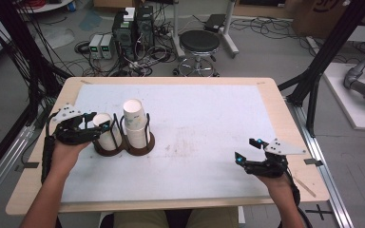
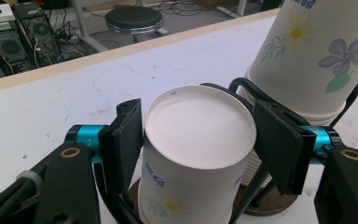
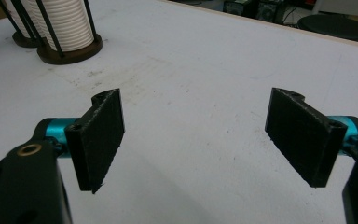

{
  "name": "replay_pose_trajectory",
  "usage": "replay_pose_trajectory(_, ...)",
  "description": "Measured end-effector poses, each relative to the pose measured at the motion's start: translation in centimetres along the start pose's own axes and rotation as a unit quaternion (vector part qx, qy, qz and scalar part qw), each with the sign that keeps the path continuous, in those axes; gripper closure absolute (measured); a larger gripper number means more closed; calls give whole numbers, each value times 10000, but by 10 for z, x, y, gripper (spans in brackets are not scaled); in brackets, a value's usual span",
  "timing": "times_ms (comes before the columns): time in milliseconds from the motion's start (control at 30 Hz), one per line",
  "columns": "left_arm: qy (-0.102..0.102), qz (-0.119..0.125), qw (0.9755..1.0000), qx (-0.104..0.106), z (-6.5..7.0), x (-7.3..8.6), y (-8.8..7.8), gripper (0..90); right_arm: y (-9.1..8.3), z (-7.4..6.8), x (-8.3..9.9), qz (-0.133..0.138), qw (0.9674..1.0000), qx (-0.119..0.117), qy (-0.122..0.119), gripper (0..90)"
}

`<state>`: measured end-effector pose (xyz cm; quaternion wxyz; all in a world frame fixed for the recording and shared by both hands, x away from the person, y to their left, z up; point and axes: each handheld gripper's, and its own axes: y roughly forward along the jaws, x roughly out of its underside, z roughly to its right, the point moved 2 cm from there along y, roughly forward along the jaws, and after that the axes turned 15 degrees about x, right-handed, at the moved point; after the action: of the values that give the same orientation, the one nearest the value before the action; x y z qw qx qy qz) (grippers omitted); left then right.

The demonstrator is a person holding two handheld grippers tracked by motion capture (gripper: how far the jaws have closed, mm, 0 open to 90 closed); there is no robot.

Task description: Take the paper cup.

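Step in hand: I clamp left tongs (image 2: 198, 144) on the top cup (image 2: 198, 154); right tongs (image 3: 209, 135) released. Next, I lift straight up.

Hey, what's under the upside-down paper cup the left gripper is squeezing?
The top paper cup caps a stack of nested cups inside a black wire holder on a round brown base. The left gripper and cup walls hide anything inside.

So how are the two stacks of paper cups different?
The left stack of upside-down white flowered paper cups is shorter; the right stack of the same cups stands taller. The left tool is shut on the left stack's top cup, while nothing touches the right stack. Both sit in one dark wire holder with round bases.
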<state>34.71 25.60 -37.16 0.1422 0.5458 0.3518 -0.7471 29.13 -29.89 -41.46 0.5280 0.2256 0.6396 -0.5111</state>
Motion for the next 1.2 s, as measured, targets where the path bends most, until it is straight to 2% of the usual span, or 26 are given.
replay_pose_trajectory(100, -35, 52, 10000, 33, 0, 0, -1, 361, 0, 0, 0, 3, 10000, 7, 8, 202)
replay_pose_trajectory(200, -34, 208, 9998, 68, 0, -4, -6, 365, 0, 0, 0, -5, 10000, 1, 11, 201)
replay_pose_trajectory(567, -86, 691, 9975, 75, 5, -37, -30, 371, 0, 0, 0, -17, 10000, 9, -1, 201)
replay_pose_trajectory(767, 12, 839, 9964, 83, 11, -49, -43, 372, -1, 0, 0, -8, 10000, 5, 10, 201)
replay_pose_trajectory(933, 42, 898, 9959, 91, 13, -53, -53, 372, 0, -1, 0, -21, 10000, -2, -4, 201)
replay_pose_trajectory(1200, -41, 1057, 9940, 284, 21, -49, -75, 372, 2, -3, -1, -26, 10000, -15, -25, 202)
